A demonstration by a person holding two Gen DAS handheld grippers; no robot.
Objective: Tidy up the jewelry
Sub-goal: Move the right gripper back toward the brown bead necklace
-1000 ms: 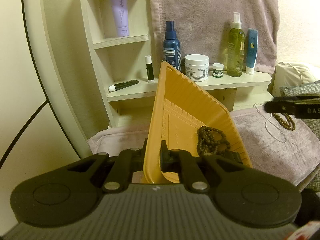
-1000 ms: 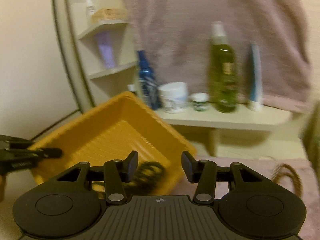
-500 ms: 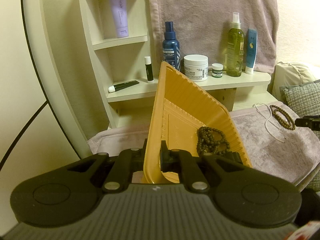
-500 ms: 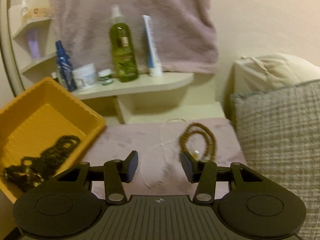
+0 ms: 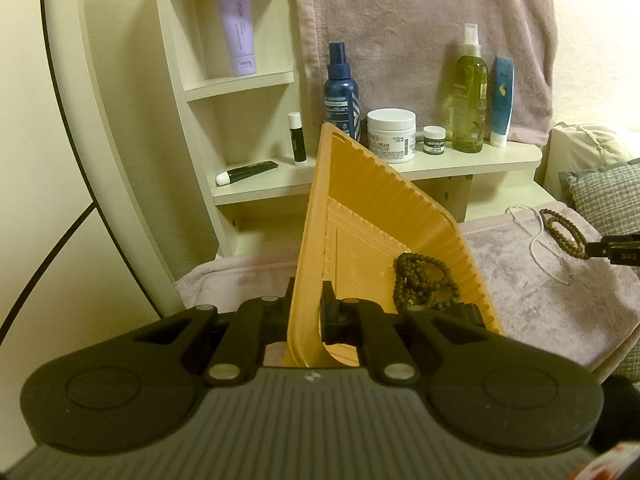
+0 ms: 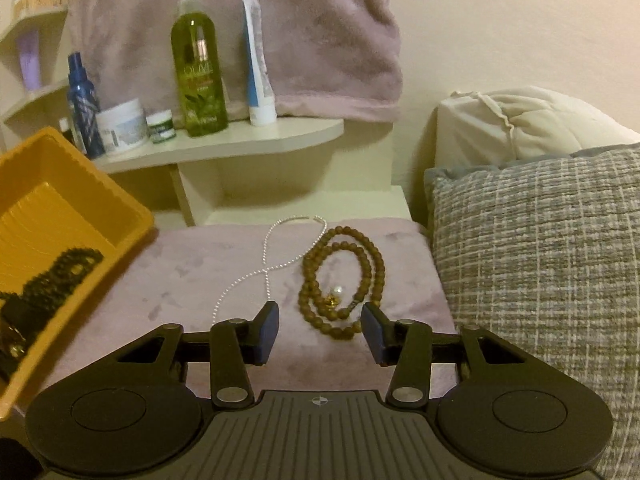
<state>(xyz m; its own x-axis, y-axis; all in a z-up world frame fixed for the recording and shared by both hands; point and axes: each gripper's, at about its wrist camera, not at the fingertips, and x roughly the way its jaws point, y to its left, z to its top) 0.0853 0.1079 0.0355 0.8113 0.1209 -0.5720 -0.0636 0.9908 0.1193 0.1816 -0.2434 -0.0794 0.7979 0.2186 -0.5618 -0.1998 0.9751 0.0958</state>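
Note:
My left gripper (image 5: pixel 306 312) is shut on the near rim of a yellow plastic tray (image 5: pixel 380 208), which it holds tilted. A dark bead bracelet (image 5: pixel 420 280) lies in the tray's low corner. On the mauve towel (image 6: pixel 200 272) lie a brown bead string (image 6: pixel 344 276) with a small pearl charm and a thin white chain (image 6: pixel 276 256) to its left. My right gripper (image 6: pixel 320 328) hovers low over the brown beads with its jaws closing. The string's near loop lies between the pads, which do not touch it. The left wrist view shows the right gripper's tip (image 5: pixel 612 250) at the brown beads (image 5: pixel 564 232).
A shelf (image 6: pixel 240 140) behind holds a green spray bottle (image 6: pixel 198 68), a blue bottle (image 6: pixel 82 108), jars and a tube, with a towel hanging above. A grey checked cushion (image 6: pixel 540 260) and a cream pillow (image 6: pixel 520 120) crowd the right. A curved mirror rim (image 5: pixel 88 128) stands at left.
My right gripper has swung right from the tray to the brown beads and sunk toward them, its jaws narrowing. The left gripper and tray have stayed still.

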